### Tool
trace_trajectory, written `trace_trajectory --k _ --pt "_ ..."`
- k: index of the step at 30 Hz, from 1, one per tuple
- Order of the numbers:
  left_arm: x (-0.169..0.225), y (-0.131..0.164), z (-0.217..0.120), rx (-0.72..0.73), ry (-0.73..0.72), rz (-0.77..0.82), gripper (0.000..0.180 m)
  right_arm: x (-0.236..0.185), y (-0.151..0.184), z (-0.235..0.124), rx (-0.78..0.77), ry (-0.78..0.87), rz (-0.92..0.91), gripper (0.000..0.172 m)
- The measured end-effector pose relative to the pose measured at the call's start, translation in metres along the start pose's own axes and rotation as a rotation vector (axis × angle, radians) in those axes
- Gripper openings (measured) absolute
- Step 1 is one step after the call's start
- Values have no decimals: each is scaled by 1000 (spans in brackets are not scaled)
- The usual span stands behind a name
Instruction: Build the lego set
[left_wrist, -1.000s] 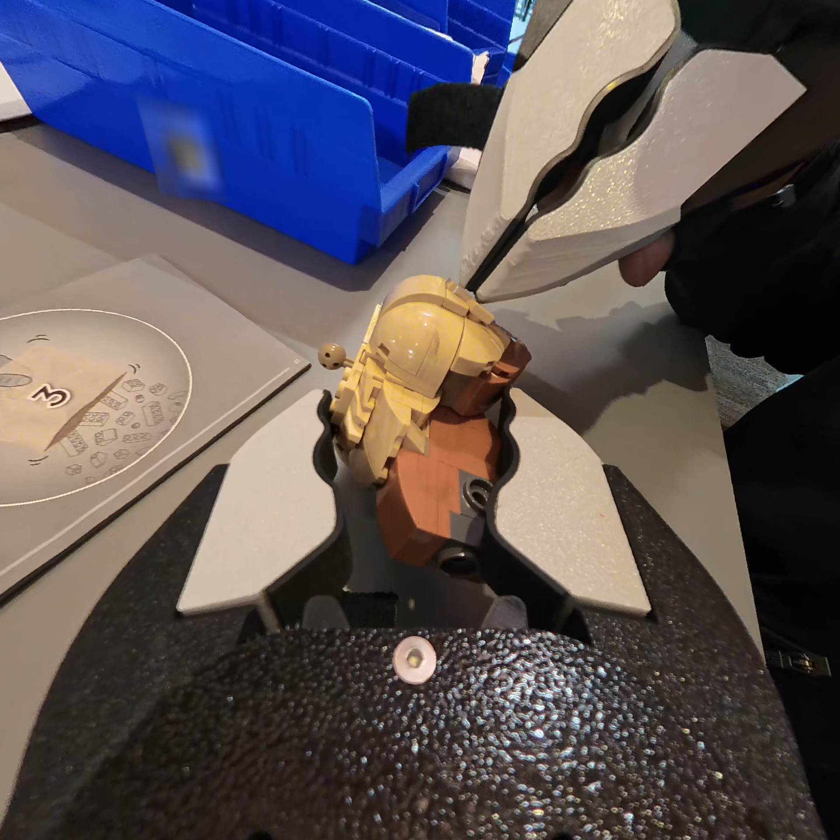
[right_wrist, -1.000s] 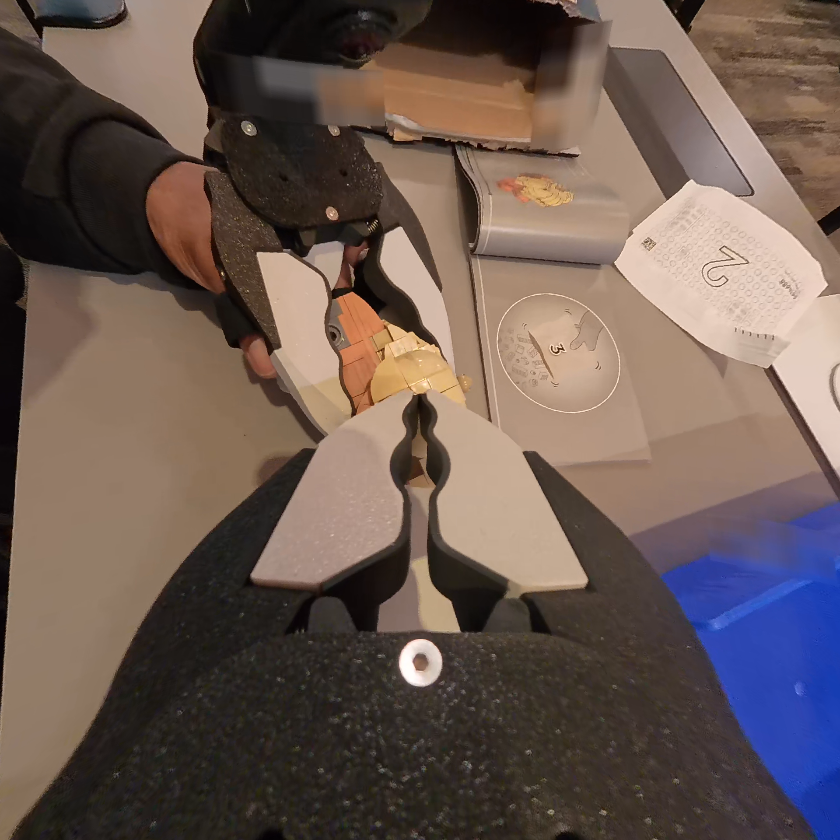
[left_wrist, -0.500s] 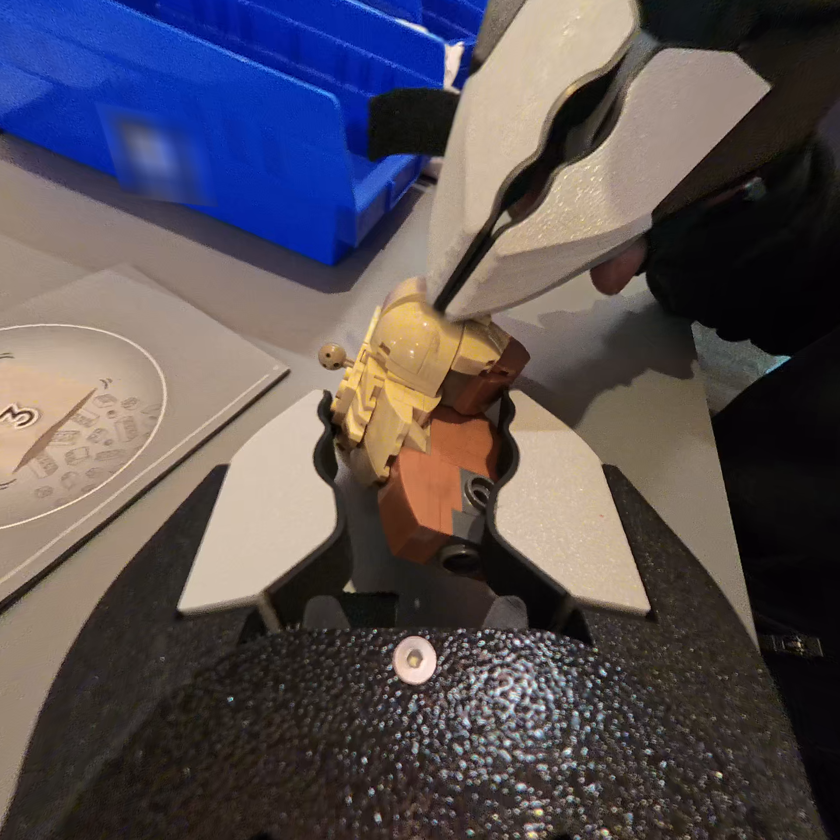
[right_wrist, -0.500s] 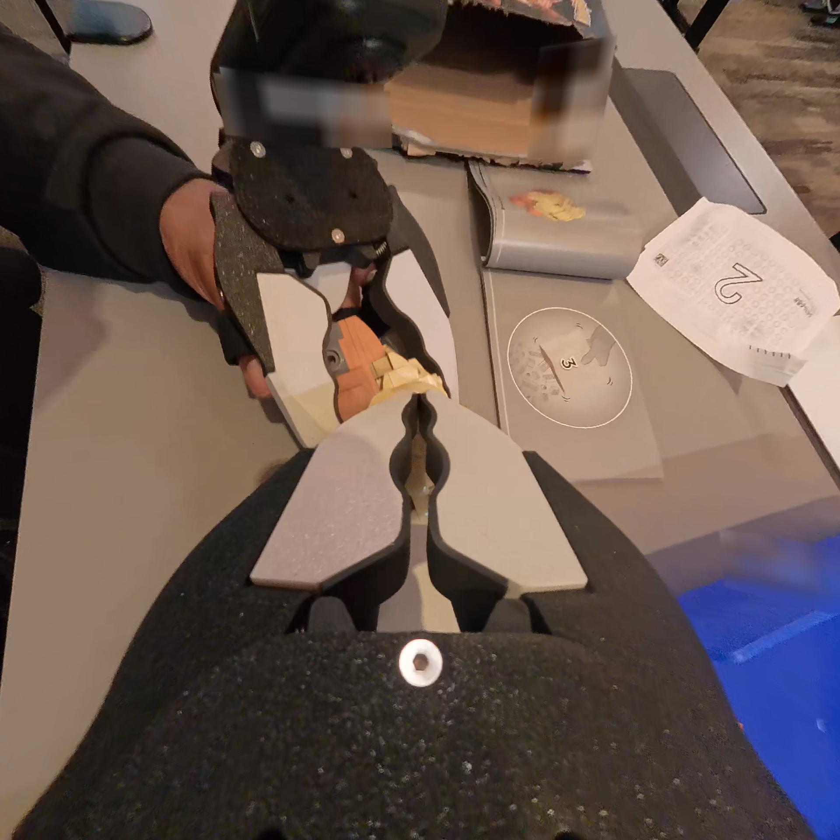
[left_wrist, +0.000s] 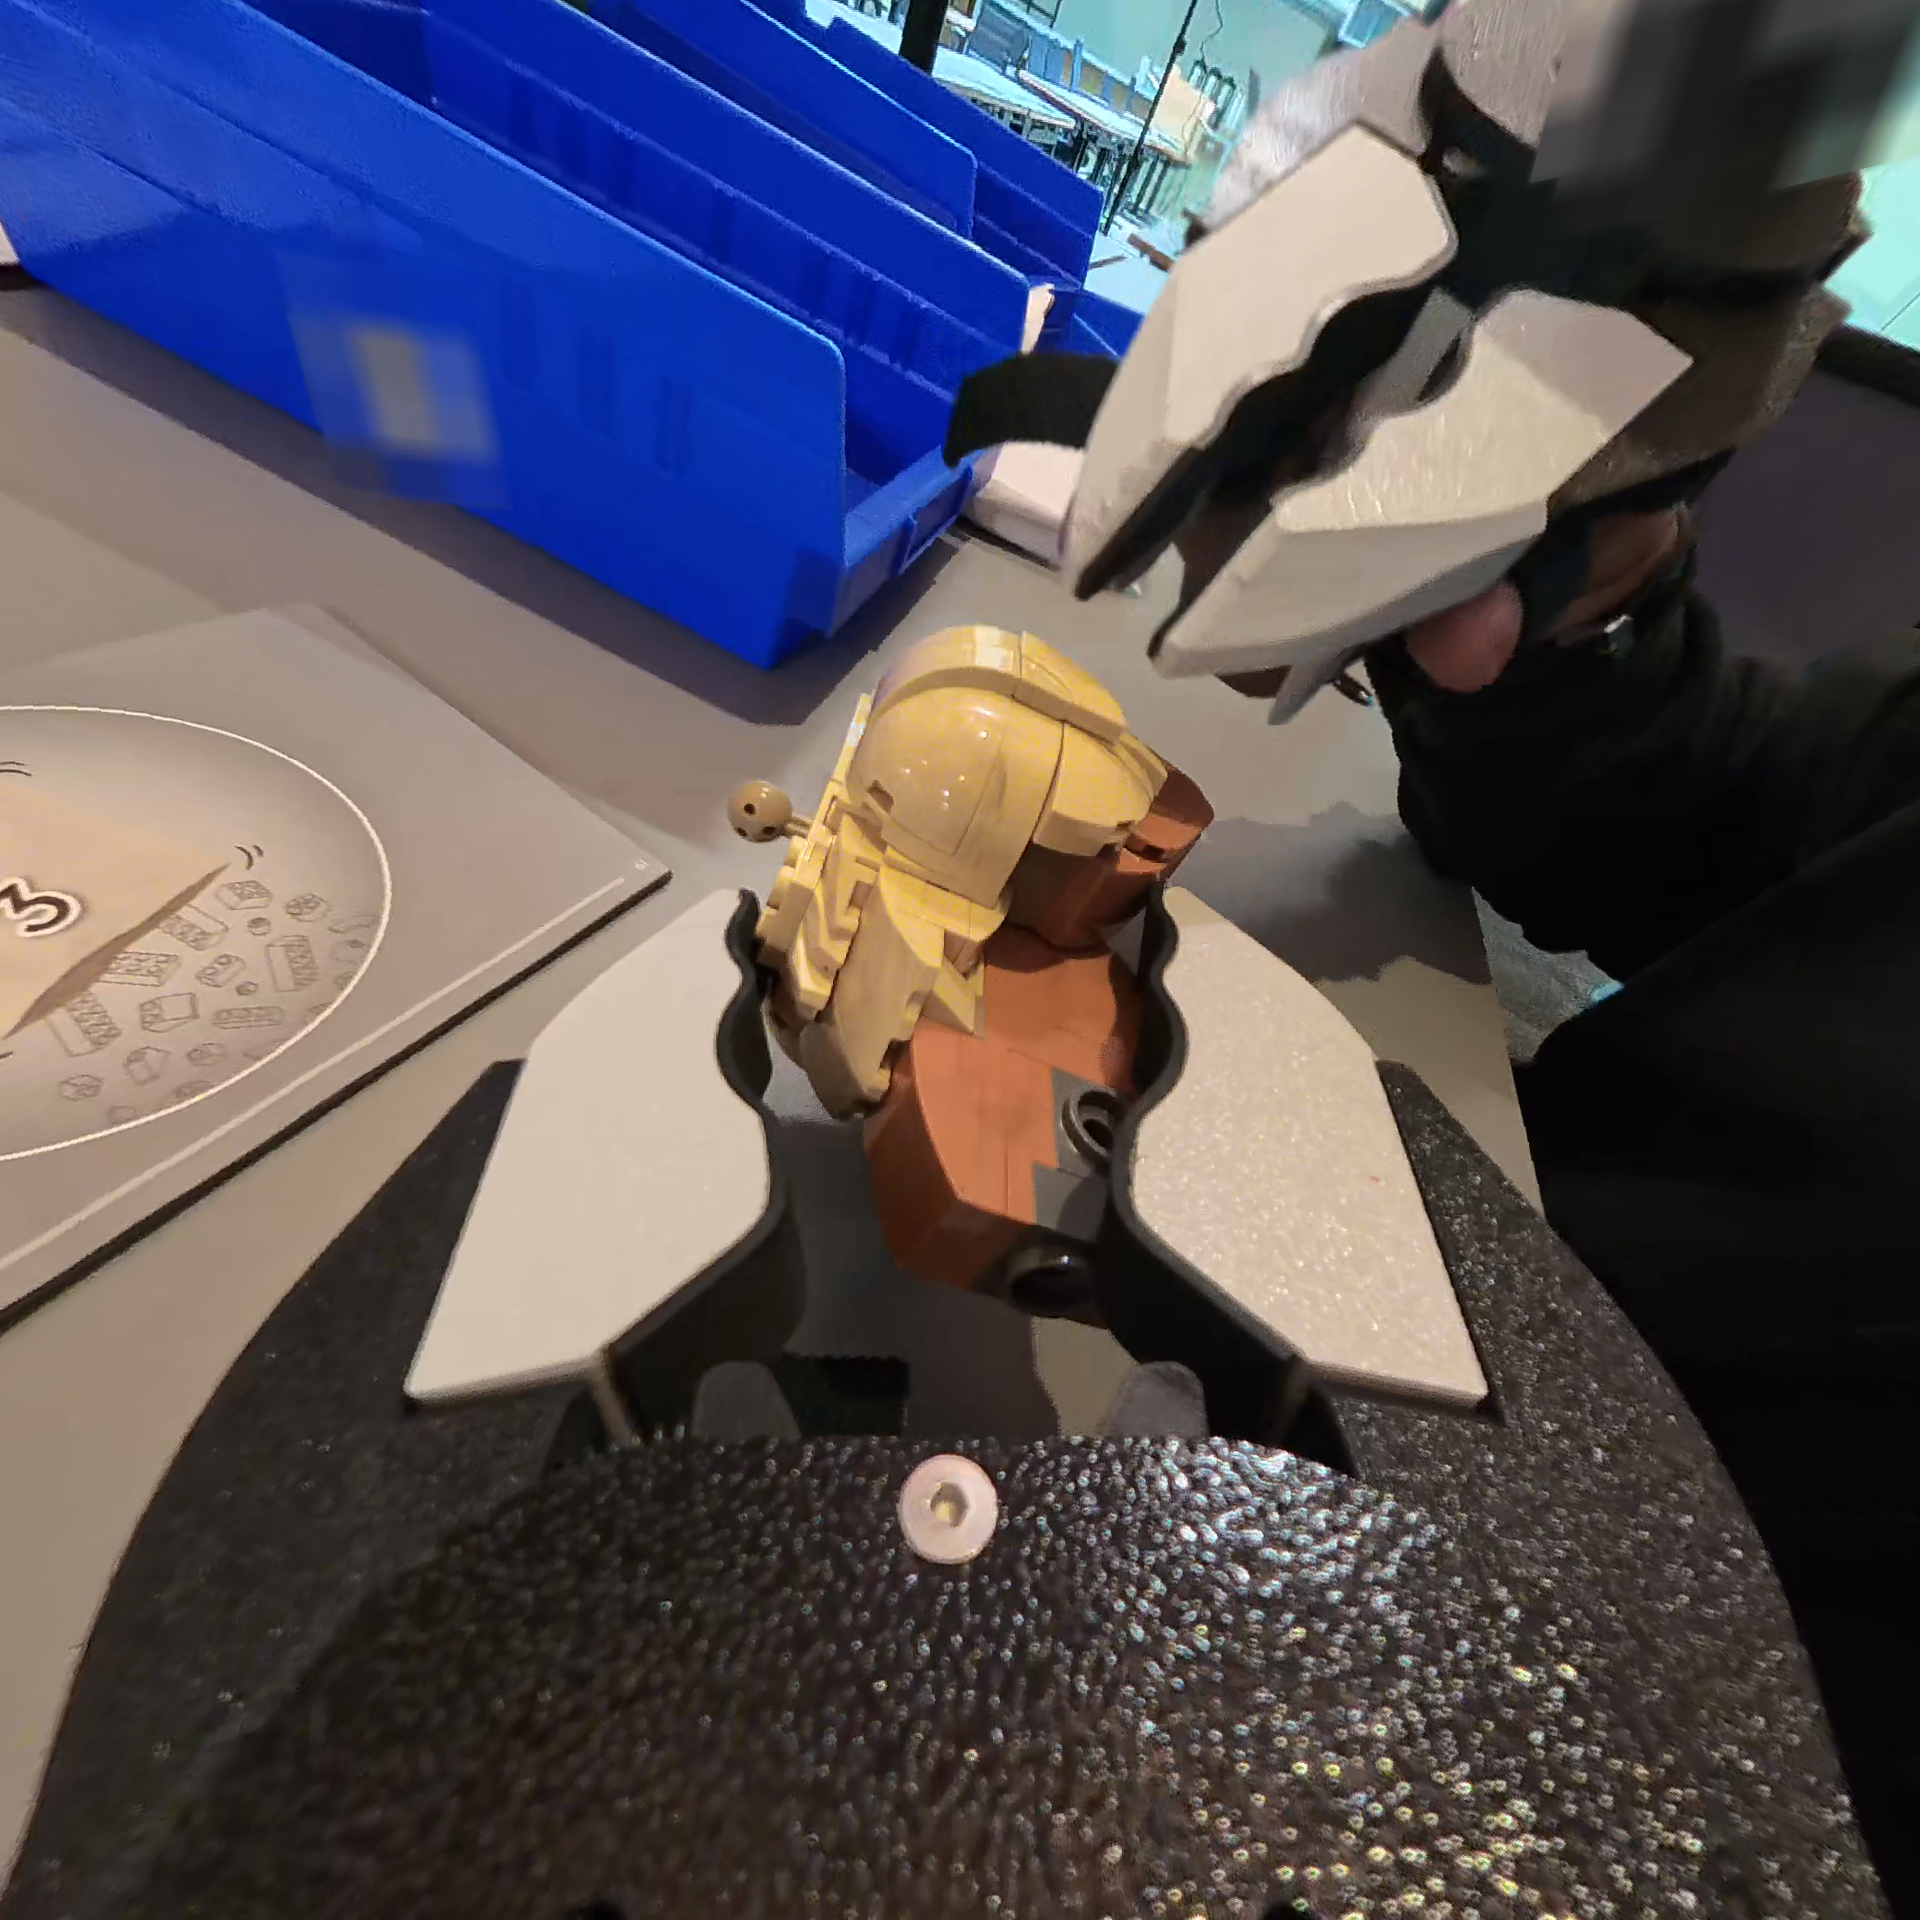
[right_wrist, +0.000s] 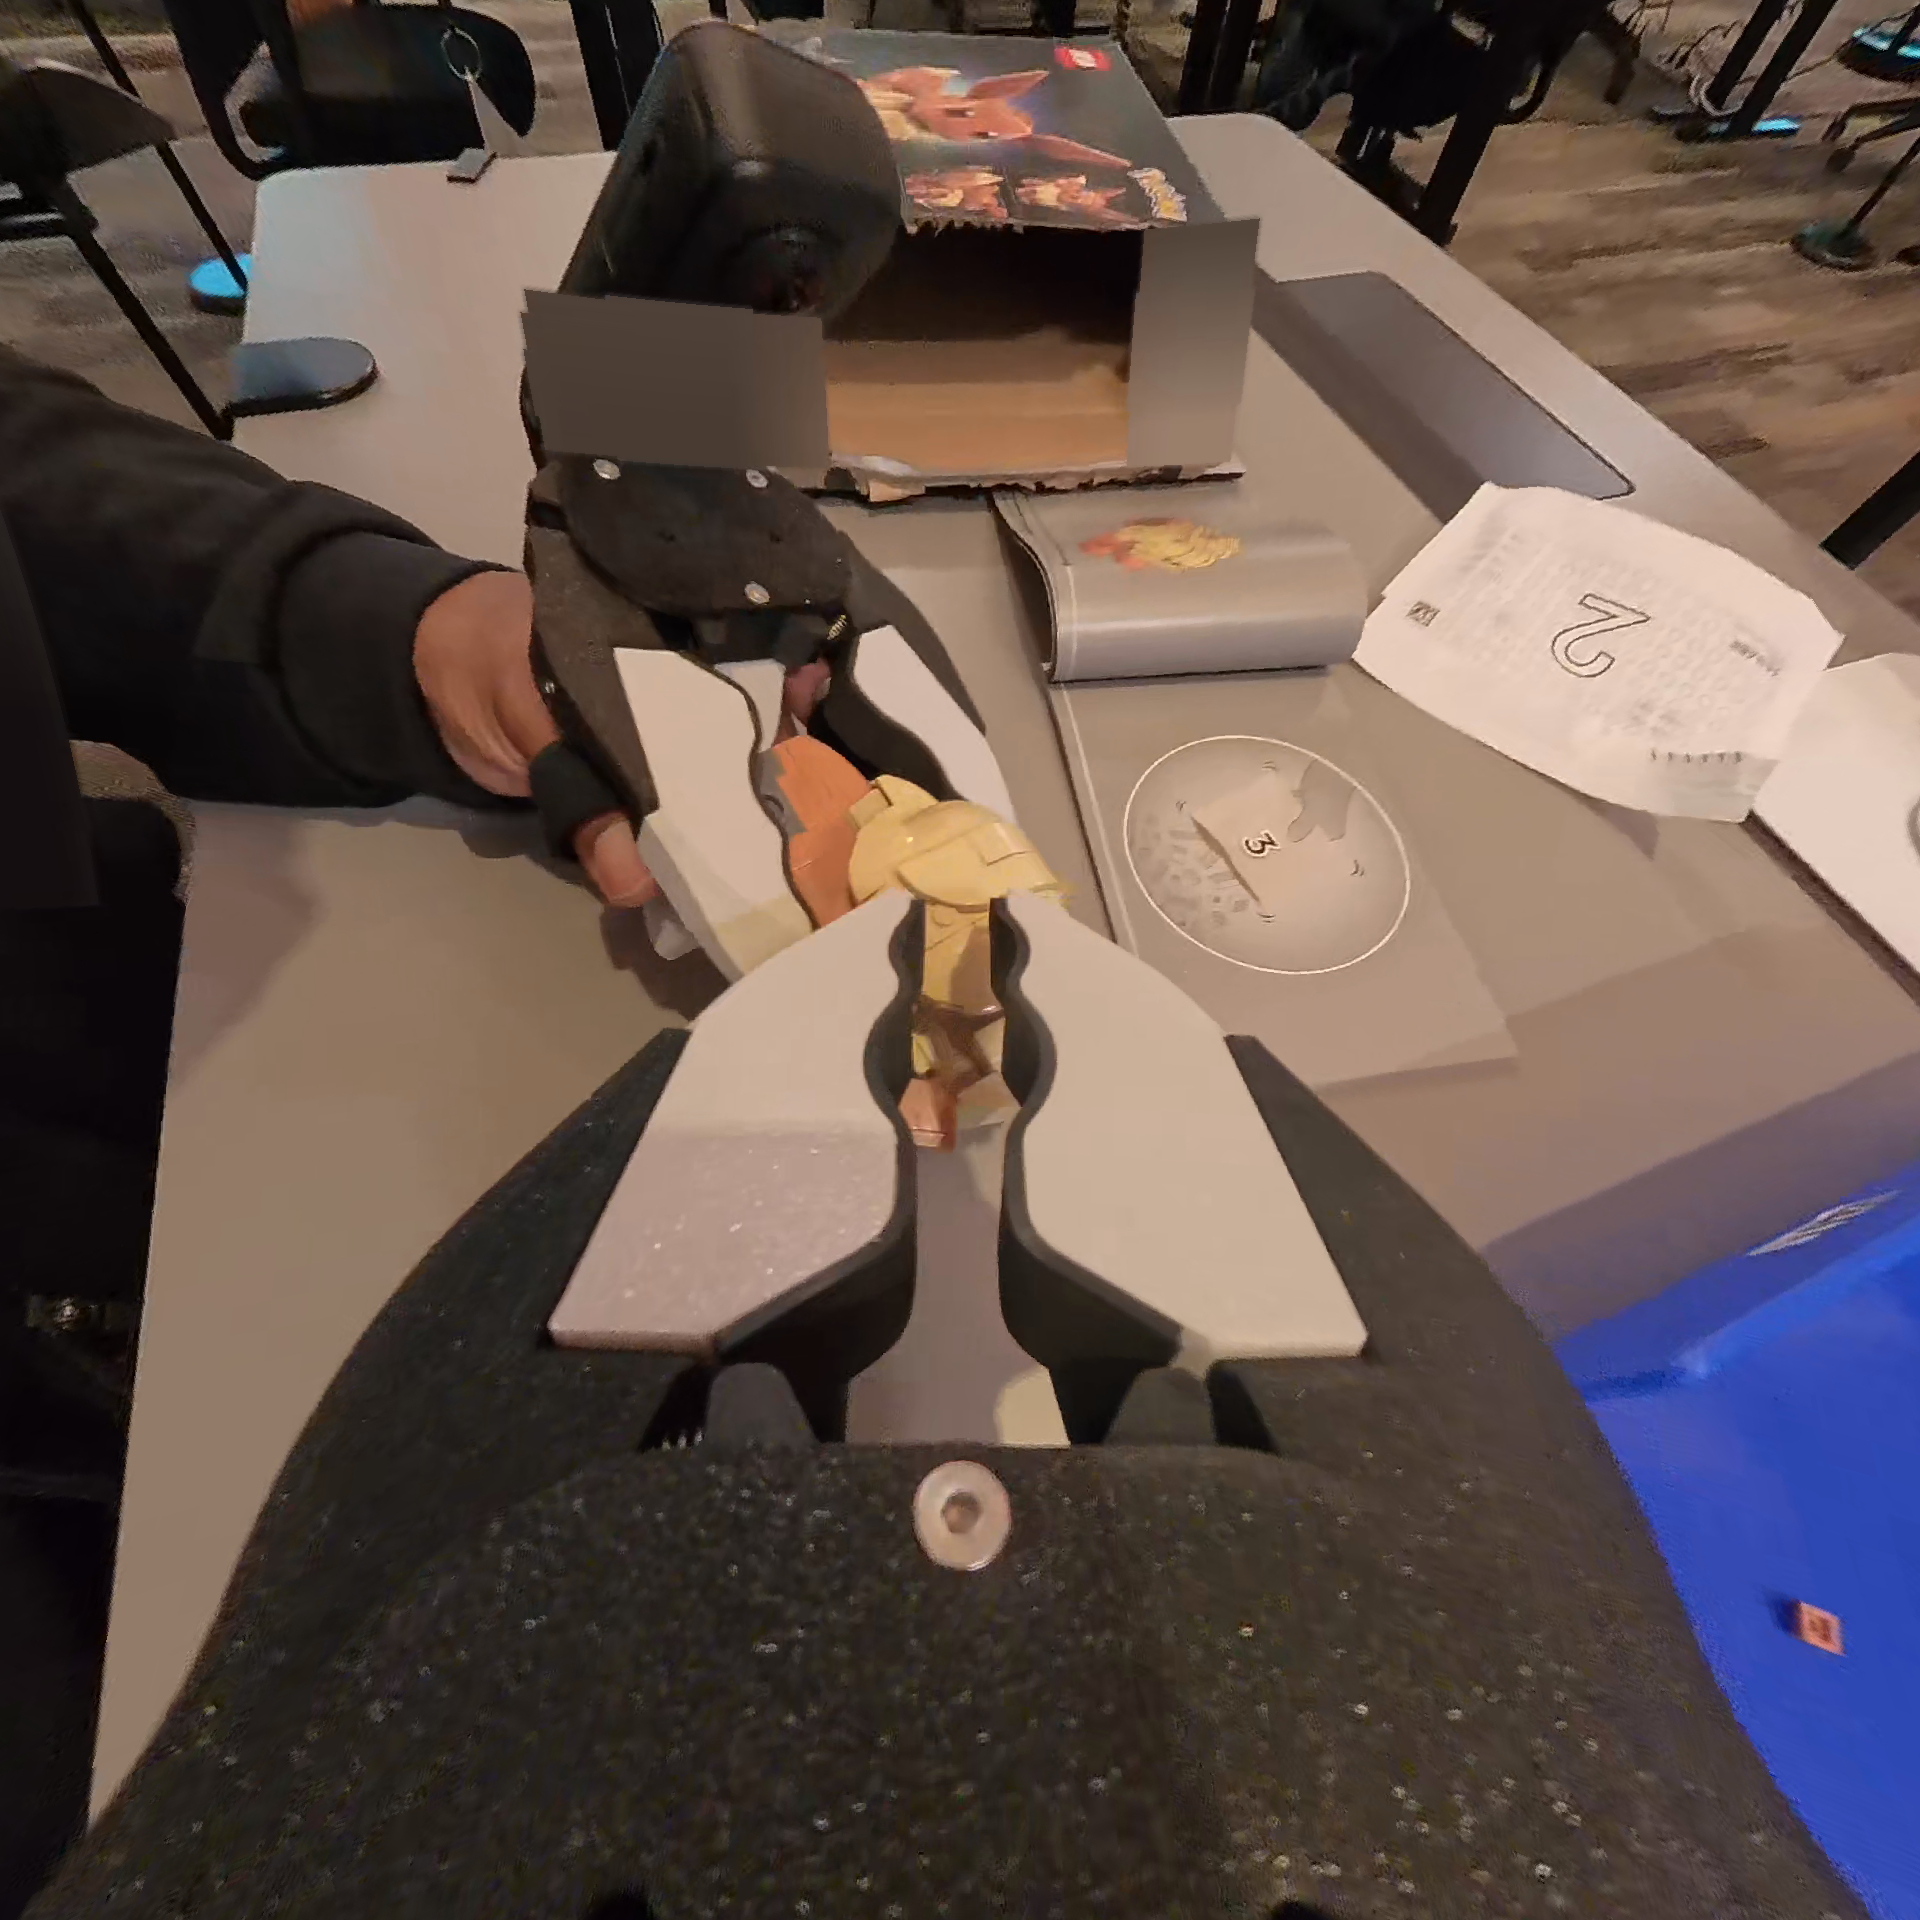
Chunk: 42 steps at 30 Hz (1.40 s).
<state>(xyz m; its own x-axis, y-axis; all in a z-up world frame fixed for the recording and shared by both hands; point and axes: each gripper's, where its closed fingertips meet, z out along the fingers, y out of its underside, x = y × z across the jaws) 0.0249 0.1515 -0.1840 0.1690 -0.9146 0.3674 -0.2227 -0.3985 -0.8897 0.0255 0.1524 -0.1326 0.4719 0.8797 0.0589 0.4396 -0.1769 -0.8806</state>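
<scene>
Left wrist view: brick model (left_wrist: 966, 935) clamped in left tool (left_wrist: 951, 925)

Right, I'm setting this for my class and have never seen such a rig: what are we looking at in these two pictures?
A person holds a two-finger gripper in each hand. A camera on each looks along its fingers, giving the two pictures. The left gripper clamps a tan and brown brick model above the grey table. The right gripper, jaws slightly apart, holds nothing and hovers just beyond the model. On the table lie an open instruction booklet, blue bins, an opened cardboard box and a white paper bag.
</scene>
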Motion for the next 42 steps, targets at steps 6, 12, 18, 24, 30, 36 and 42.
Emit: trace_trajectory --k 6,12,18,24,30,36,42 --pt "0 1 2 -9 -31 52 68 -3 -8 -3 34 17 7 3" --pt "-1 2 2 -20 -77 133 68 -6 4 5 -36 17 -4 0" --pt "1 1 2 -16 -77 151 68 -8 4 4 -40 21 -20 0" --pt "0 3 2 -31 -84 144 67 -8 6 7 -43 20 -17 0" --pt "1 2 1 -20 -77 132 67 -8 4 8 -2 26 -8 0" --pt "2 1 2 -14 -75 141 67 -9 2 7 35 54 -14 0" --pt "5 -5 2 35 -65 146 68 -9 -12 -2 189 63 22 4"
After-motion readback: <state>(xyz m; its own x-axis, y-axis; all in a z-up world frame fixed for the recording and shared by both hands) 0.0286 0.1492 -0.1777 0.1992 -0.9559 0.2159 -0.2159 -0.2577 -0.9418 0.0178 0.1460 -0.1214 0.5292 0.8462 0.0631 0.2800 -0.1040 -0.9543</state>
